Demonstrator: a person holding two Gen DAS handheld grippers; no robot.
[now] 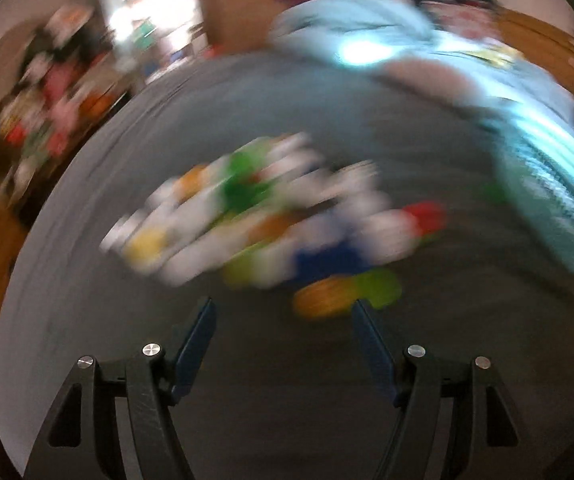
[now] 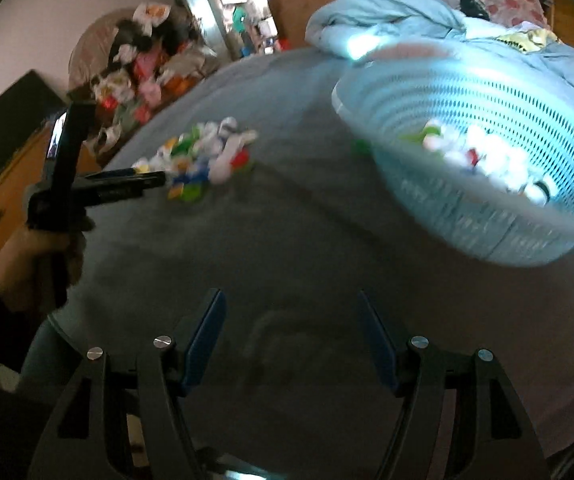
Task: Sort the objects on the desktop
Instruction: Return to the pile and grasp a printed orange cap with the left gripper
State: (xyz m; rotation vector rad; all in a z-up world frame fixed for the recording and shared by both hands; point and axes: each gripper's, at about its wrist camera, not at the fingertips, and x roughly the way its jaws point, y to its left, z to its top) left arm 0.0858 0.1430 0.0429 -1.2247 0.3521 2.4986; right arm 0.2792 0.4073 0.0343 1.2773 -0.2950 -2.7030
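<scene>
A pile of small white and coloured objects lies on the grey cloth, blurred in the left wrist view; it also shows in the right wrist view. My left gripper is open and empty just short of the pile, near a yellow-green piece. In the right wrist view the left gripper reaches the pile from the left. My right gripper is open and empty over bare cloth. A light blue perforated basket at the right holds several similar objects.
A light blue blanket lies behind the basket. Cluttered bags and packets are stacked at the back left beside a wooden cabinet. The grey cloth covers the table.
</scene>
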